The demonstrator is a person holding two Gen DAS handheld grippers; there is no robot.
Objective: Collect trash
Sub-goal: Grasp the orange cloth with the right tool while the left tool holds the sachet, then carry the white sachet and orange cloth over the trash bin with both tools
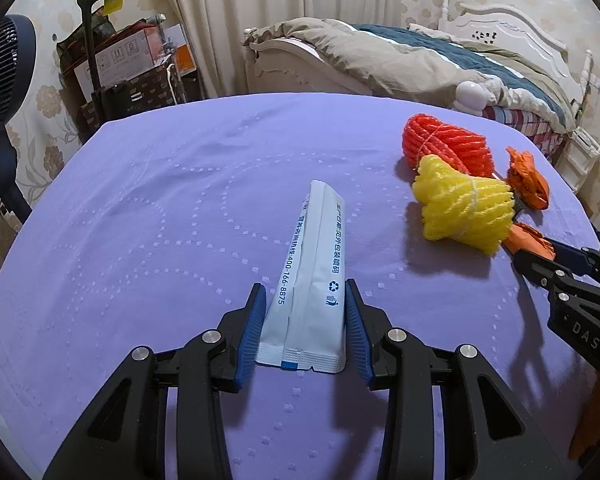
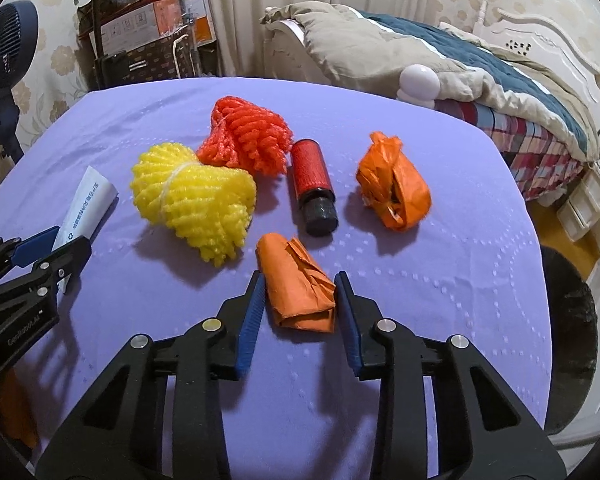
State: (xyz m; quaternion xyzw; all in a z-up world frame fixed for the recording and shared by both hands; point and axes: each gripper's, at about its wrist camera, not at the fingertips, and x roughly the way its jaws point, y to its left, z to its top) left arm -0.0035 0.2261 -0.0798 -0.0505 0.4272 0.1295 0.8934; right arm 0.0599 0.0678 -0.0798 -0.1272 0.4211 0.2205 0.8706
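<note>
A purple cloth [image 1: 160, 208] is covering the worktop here, bedroom behind it. Nearest in, the left claw [image 1: 306, 316] is clamping its blue pads on the sides of a white packet [image 1: 308, 280], which is standing up in a ridge between them. Squeezed by the sides like that, the thin packet could be buckling and sliding out the moment it leaves the cloth.

Over on the right, the right claw [image 2: 300, 304] is sitting narrow around a folded orange wrapper [image 2: 296, 284], pads touching or all but touching its edges; I cannot tell whether it is truly gripping. Crumpled paper is giving little to bite on, so it may be staying behind on the cloth.

Just beyond, a yellow foam net [image 2: 192, 200] and a red foam net [image 2: 248, 140] are lying touching, with a red bottle [image 2: 312, 184] on its side beside them and a knotted orange bag [image 2: 392, 184] apart to the right. The bottle could be rolling if bumped. Farthest back, the bed [image 2: 480, 64] is lying unmade.
</note>
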